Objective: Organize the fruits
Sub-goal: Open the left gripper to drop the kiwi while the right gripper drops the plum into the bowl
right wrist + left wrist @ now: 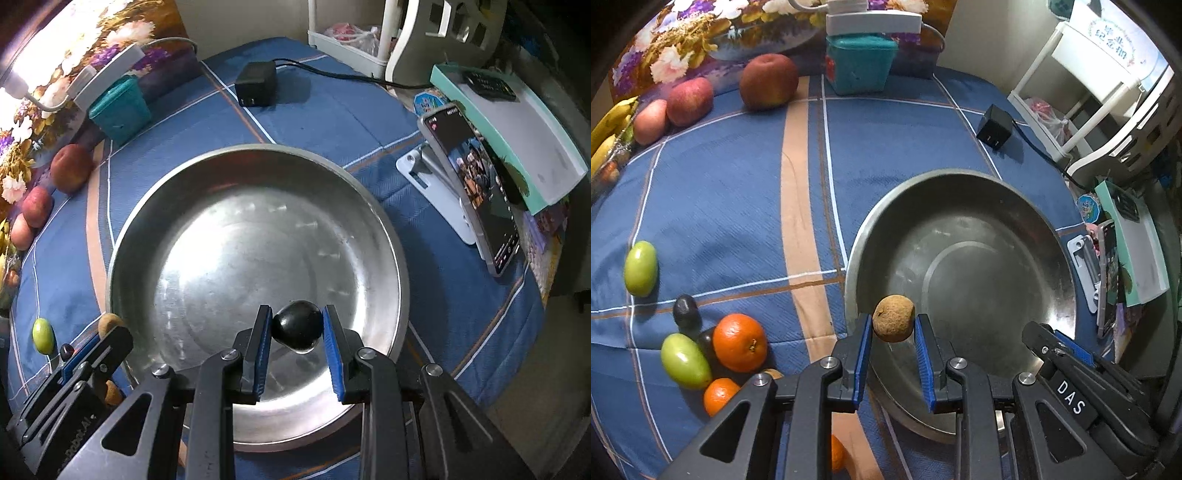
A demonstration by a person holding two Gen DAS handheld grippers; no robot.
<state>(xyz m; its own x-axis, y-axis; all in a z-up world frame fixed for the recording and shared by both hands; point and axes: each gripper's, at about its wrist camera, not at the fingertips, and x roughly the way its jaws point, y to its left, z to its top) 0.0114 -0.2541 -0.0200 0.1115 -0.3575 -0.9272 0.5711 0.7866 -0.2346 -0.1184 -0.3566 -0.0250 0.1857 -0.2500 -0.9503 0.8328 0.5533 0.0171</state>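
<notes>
Left gripper (893,323) clamped on brown fruit (894,318), right gripper (297,326) on dark fruit (297,329), above steel basin (384,218); best lowered near bottom before releasing.

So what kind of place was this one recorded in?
Most likely a lived-in home, on a table or bed under a blue plaid cloth. Signs: loose apples and oranges, a phone on a stand, a charger, and a white storage rack alongside.
</notes>
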